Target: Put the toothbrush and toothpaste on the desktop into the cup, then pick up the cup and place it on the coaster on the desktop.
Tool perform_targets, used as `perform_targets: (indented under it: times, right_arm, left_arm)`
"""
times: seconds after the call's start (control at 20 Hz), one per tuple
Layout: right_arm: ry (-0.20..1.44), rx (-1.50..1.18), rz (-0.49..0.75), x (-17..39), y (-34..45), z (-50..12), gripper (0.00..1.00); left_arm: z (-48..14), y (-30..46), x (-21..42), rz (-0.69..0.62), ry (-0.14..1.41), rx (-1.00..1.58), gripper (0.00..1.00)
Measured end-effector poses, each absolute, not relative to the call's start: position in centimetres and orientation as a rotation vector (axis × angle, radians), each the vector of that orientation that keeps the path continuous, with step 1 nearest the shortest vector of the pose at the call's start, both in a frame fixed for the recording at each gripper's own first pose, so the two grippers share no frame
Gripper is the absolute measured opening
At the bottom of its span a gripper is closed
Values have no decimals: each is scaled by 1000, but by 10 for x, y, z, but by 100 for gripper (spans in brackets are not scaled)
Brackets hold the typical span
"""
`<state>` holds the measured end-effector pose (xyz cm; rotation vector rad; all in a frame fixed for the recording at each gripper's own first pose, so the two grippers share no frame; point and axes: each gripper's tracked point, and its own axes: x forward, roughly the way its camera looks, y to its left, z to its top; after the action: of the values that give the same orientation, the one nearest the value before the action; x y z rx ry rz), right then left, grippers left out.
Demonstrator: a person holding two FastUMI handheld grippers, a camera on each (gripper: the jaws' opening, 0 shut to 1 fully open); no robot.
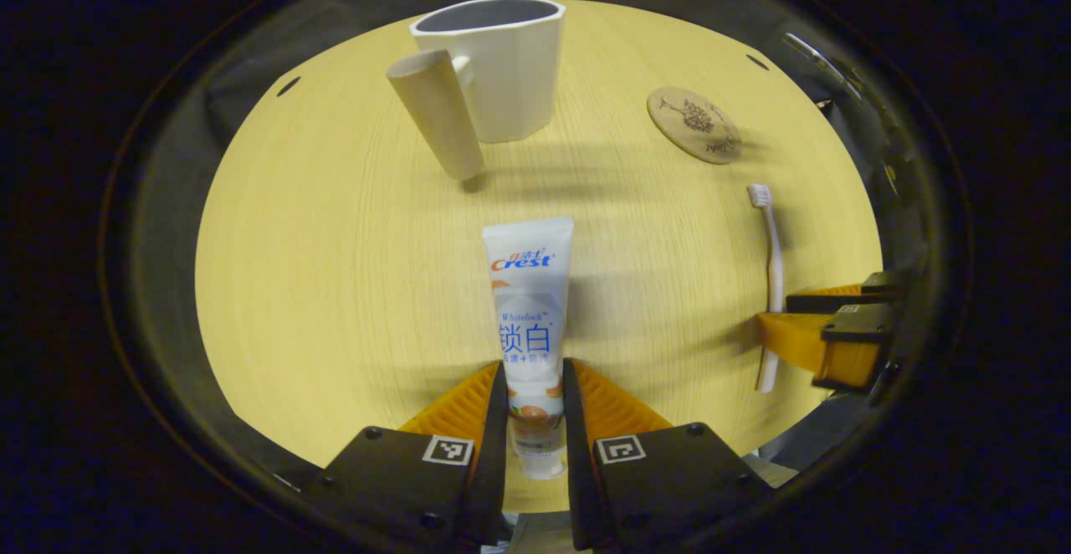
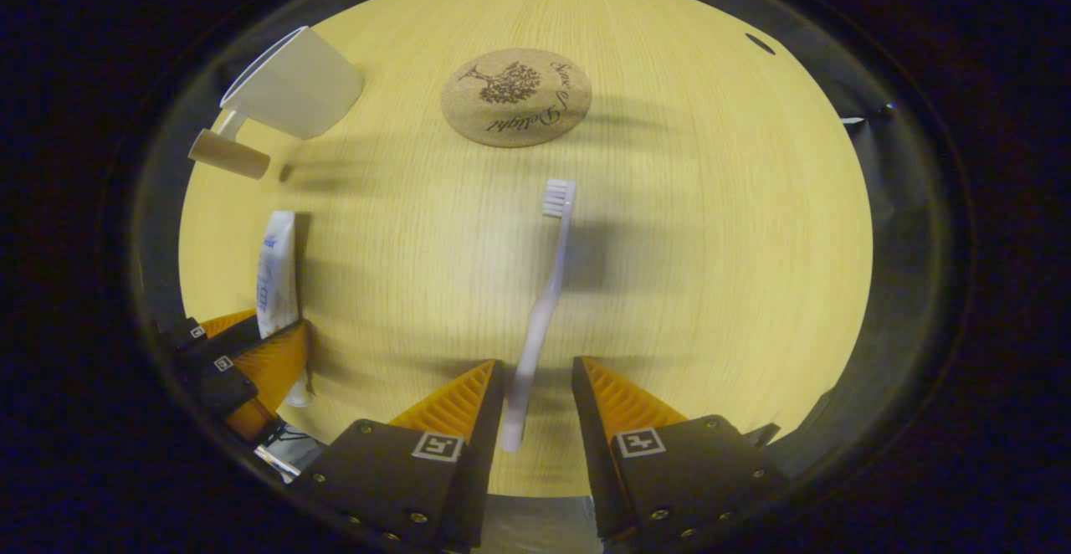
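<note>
Two grippers are straddling two objects that are lying flat on the desk (image 1: 335, 286). In the left gripper view, the left gripper (image 1: 535, 407) is closing narrowly about the cap end of the toothpaste (image 1: 530, 303); both fingers (image 1: 468, 403) appear to be touching the tube's sides, so the grasp is judged made or all but made. The tube's long axis is running straight ahead of the fingers, toward the cup (image 1: 502, 64), which is standing upright at the far side, handle toward the camera.

In the right gripper view, the right gripper (image 2: 540, 403) is standing wider: the handle end of the toothbrush (image 2: 544, 303) is lying between its fingers (image 2: 623, 407), close to the left one, with a clear gap to the right one. The brush's long axis is pointing ahead toward the coaster (image 2: 516, 96), bristles at the far end.

The cup is lying directly ahead of the left gripper and well off to the left of the right one; the left hand is therefore judged the nearer for the first drop, with the tube needing to be tipped upright over the rim.
</note>
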<state>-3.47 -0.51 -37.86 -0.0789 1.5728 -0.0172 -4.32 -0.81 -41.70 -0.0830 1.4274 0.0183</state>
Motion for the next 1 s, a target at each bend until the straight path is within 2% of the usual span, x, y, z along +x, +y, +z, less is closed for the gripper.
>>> perform_targets:
  times: [0.05, 0.2, 0.25, 0.3, 0.6, 1.0]
  right_arm:
    - [1606, -67, -16, -39, -4, -382, 10]
    - [1585, -57, -1, -41, -7, -383, 10]
    - [1602, -48, 1, -47, -6, -386, 2]
    - [1595, -37, 6, -43, -9, -392, 2]
    - [1592, -26, 11, -41, -8, -389, 3]
    - [1590, -25, 22, -40, -7, -387, 2]
  left_arm:
    - [-416, -8, -43, 16, 1425, -79, 39]
    - [-416, -9, -43, 23, 1434, -85, 33]
    - [-415, -8, -42, 28, 1420, -88, 32]
    - [-416, -9, -42, 33, 1424, -96, 22]
    - [-408, -8, -48, 43, 1430, -94, 22]
    - [-313, -21, -21, -7, 1258, -141, 22]
